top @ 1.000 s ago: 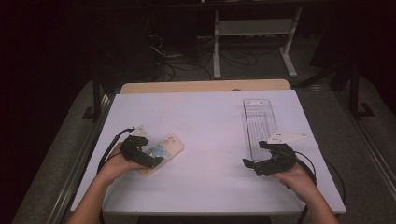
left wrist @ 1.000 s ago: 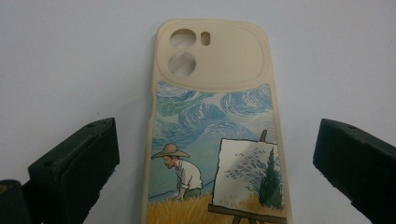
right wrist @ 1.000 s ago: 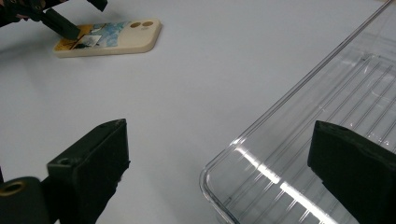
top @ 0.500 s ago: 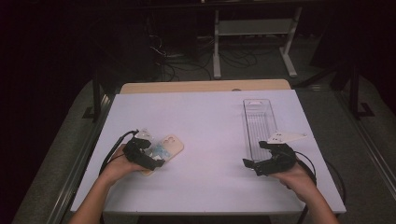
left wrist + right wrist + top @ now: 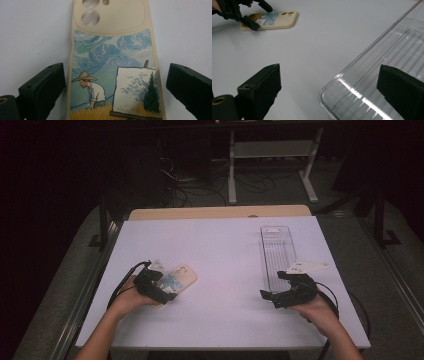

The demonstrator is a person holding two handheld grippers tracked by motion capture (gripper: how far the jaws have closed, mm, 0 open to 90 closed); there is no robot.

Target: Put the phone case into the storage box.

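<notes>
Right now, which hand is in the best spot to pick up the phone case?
Left. Its open tongs already sit on either side of the phone case, not yet touching. The right tongs are far across the table, by the clear tray.

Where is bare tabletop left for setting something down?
The widest bare patch lies between the phone case and the clear tray, running to the table's far edge. It is crowded at the left gripper, straddling the case, and the right gripper by the tray's near end.

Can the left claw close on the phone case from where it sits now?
Probably yes. The left claw is open, with one jaw on each long side of the phone case, which lies flat on the white table. Small gaps remain on both sides, and nothing lies between the jaws and the case.
</notes>
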